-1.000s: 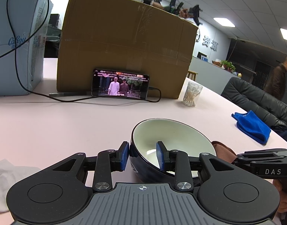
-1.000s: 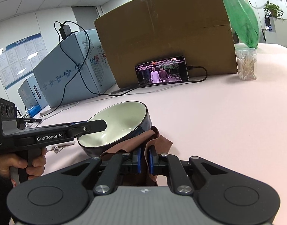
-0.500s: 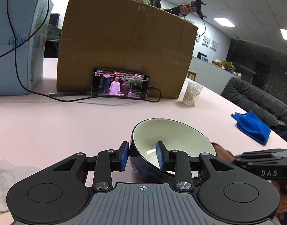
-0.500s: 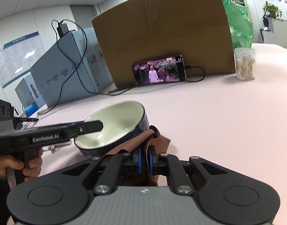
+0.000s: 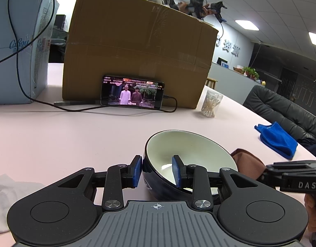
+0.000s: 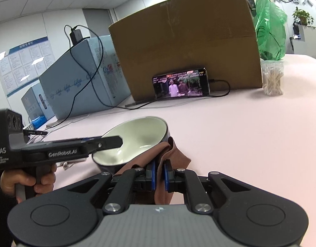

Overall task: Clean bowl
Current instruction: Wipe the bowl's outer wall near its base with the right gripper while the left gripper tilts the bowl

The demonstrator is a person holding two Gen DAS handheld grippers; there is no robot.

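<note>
At the lower centre of the left wrist view, the left gripper (image 5: 157,170) is clamping the tilted dark-blue, cream-lined ceramic bowl (image 5: 188,154) by its rim. The right gripper (image 6: 159,176) is pinching the brown cloth (image 6: 174,158) lying against the bowl's outer wall. Hard wiping is risking a slip from that thin rim grip.

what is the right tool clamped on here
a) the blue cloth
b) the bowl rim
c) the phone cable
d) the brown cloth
d: the right tool pinches a fold of the brown cloth between its blue pads, beside the bowl, whose rim is gripped by the left tool.
</note>
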